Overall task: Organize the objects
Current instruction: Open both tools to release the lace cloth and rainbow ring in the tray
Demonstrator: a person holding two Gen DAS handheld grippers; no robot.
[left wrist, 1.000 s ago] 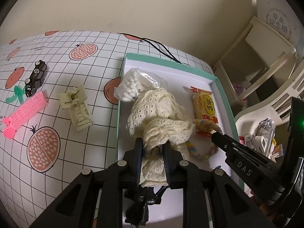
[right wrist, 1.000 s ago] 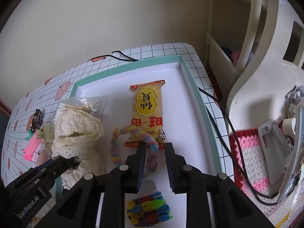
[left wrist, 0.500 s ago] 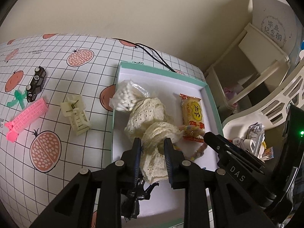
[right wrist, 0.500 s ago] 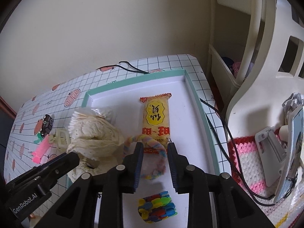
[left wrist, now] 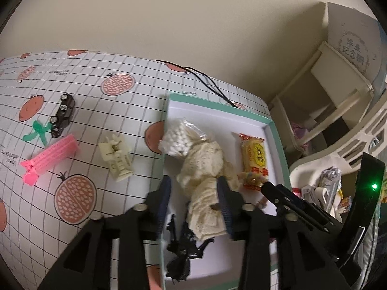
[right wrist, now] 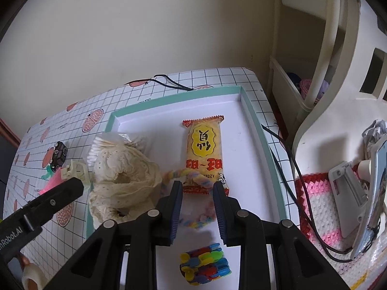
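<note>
The teal-rimmed tray (right wrist: pixel 254 111) keeps bare floor along its far wall. The lace bundle (left wrist: pixel 205 169) lies inside it between the released left gripper (left wrist: pixel 194 200). The right gripper (right wrist: pixel 197 207) is spread above the pastel braided loop (right wrist: pixel 193 176).

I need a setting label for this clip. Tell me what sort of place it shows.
Most likely a lived-in home room: fruit-print tablecloth, cream plastic shelf unit, crocheted cover under a phone stand.
</note>
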